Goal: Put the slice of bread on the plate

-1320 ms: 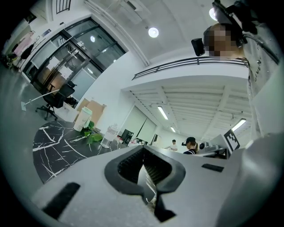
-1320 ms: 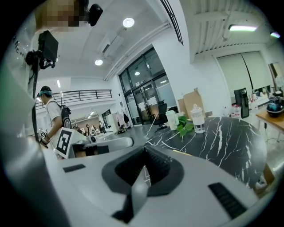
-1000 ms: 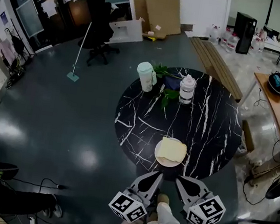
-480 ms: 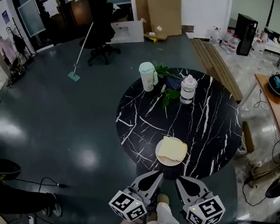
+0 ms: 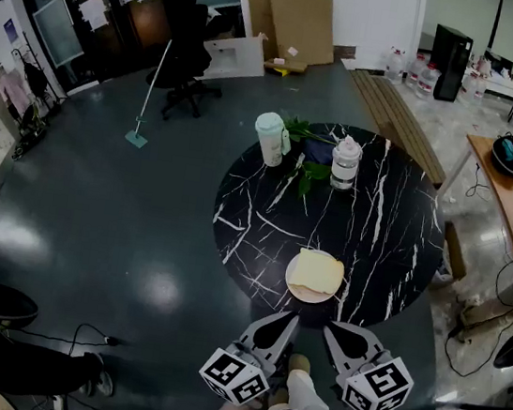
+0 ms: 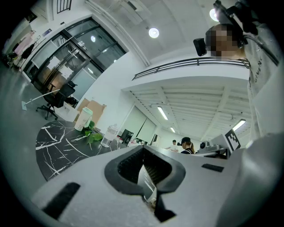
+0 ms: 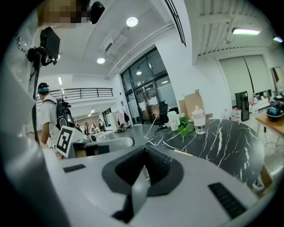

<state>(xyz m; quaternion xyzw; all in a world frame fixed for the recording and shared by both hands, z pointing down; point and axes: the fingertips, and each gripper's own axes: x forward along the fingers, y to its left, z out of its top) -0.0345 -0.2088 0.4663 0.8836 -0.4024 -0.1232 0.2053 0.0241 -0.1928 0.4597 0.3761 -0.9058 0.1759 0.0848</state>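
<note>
Head view: the slice of bread [image 5: 316,272] lies flat on the small round plate [image 5: 293,292], which sits near the front edge of the black marble table [image 5: 394,238]. The slice covers most of the plate, and its corners reach close to the rim. We cannot tell from this height whether any corner overhangs.

The left gripper [image 5: 286,320] and right gripper [image 5: 334,329] are held side by side close to the person's body, short of the table edge and apart from the plate. In the left gripper view the jaws of the left gripper [image 6: 148,200] are pressed together with nothing between them. The right gripper view shows the same for the right gripper [image 7: 134,195]: jaws closed and empty.

We judge the placement complete, so the step in hand is simply to finish cleanly. Doing that well means keeping both grippers low and back, away from the plate rim, so that nothing nudges it toward the table's near edge.

Should a correction be wanted, we would recommend one gripper only. It should open before it arrives, come in level over the near rim and pinch a crust corner lightly, since soft bread is likely to tear or dent under a hard squeeze. The pale cup [image 5: 268,138], the clear jar [image 5: 343,162] and the green leaves [image 5: 304,173] stand at the far side, well apart, and need no attention.
</note>
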